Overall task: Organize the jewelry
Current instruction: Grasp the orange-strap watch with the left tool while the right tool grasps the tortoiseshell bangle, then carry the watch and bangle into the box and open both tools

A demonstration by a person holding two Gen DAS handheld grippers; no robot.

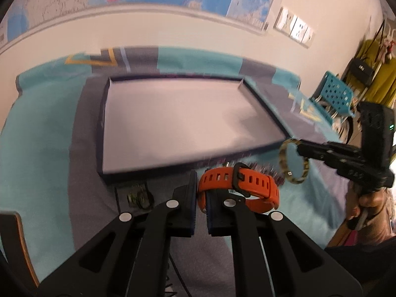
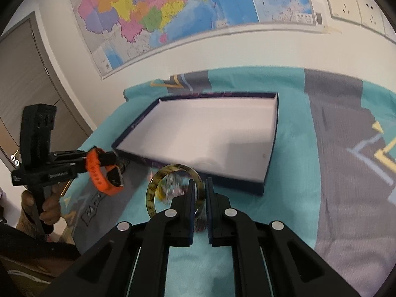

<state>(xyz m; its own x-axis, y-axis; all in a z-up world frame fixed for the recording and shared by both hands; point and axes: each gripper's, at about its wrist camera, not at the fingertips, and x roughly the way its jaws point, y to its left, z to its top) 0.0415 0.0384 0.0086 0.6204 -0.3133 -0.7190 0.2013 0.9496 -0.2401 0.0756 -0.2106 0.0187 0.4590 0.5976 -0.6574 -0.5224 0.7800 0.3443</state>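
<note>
An orange watch (image 1: 238,188) with a black buckle hangs above the cloth, its strap pinched in my left gripper (image 1: 201,193), which is shut on it. The right wrist view shows the same watch (image 2: 99,175) at the left, in that left gripper (image 2: 109,159). My right gripper (image 2: 199,193) is shut on the rim of a mottled yellow-brown bangle (image 2: 153,193), also lifted off the cloth. From the left wrist camera, the bangle (image 1: 294,163) and the right gripper (image 1: 300,147) appear at the right. A shallow dark-rimmed tray (image 1: 101,133) with a bare white floor lies just beyond both grippers; the same tray (image 2: 271,148) fills the middle of the right wrist view.
A teal and grey patterned cloth (image 2: 309,198) covers the table. Small glittering jewelry (image 1: 262,168) lies on it in front of the tray, and a small dark packet (image 1: 136,196) lies at the left. A map (image 2: 160,12) hangs on the wall behind. A teal perforated basket (image 1: 334,94) stands far right.
</note>
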